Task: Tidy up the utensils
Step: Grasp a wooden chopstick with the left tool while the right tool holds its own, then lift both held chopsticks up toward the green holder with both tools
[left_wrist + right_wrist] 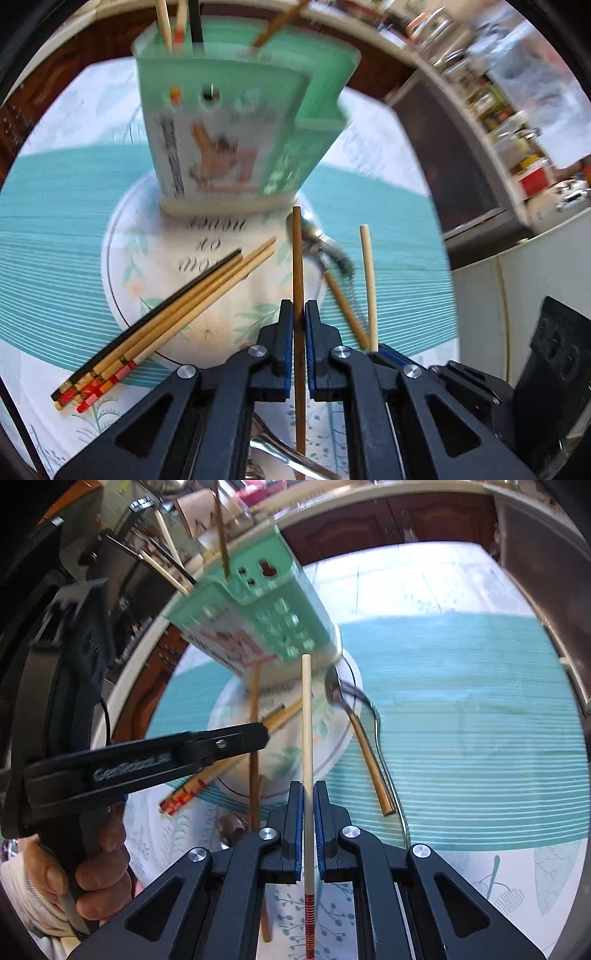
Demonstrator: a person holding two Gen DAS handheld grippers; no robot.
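The fingers of the left gripper (pixel 299 314) are closed on a brown chopstick (pixel 297 266); those of the right gripper (pixel 308 797) are clamped on a pale chopstick (pixel 307 731) with a red-banded end. Beyond both tips, a green utensil holder (pixel 236 122) is seen standing at the far rim of a round plate (pixel 122 240), where loose chopsticks (pixel 177 306) and a spoon (pixel 334 690) are laid.

Green holder (pixel 236 122) motion-blurred, label unreadable; fork (pixel 280 452) half hidden beneath left gripper (pixel 299 321).
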